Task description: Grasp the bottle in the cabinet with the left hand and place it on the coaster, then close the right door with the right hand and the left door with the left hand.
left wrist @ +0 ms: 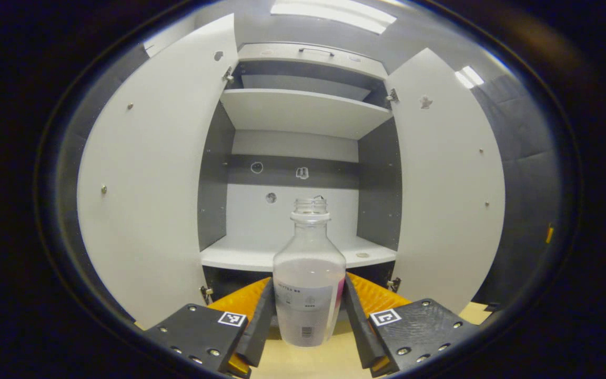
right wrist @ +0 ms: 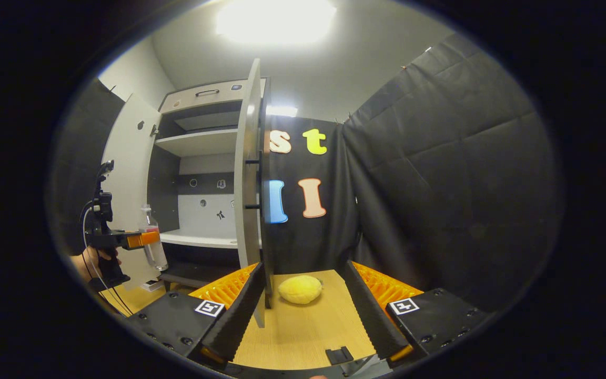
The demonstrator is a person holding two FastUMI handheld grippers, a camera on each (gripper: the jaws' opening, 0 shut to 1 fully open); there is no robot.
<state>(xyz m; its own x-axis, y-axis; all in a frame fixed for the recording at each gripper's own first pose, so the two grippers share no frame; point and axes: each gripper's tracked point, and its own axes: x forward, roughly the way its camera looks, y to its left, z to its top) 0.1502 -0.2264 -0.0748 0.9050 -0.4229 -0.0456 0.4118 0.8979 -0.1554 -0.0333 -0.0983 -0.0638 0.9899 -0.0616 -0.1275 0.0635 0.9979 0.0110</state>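
Left gripper view: the left hand-held gripper [left wrist: 309,316] was clamped on the bottle [left wrist: 309,284], one finger on each side of its lower body, with the bottle upright and already outside the cabinet [left wrist: 303,113], in front of the lower shelf [left wrist: 240,258] and above the wooden counter [left wrist: 303,363]. Both doors stood open, the left door [left wrist: 150,184] to one side of the fingers and the right door [left wrist: 447,179] to the other.

Right gripper view: the right hand-held gripper [right wrist: 303,316] had its fingers apart and empty, the right door's [right wrist: 248,184] edge just ahead of them and a yellow round object [right wrist: 300,289] lying on the counter [right wrist: 303,337] between them.

We judged the step to be the carry to the coaster, which we could not make out. We would have kept the uncapped bottle vertical, held the squeeze steady, and lowered it flat before releasing.
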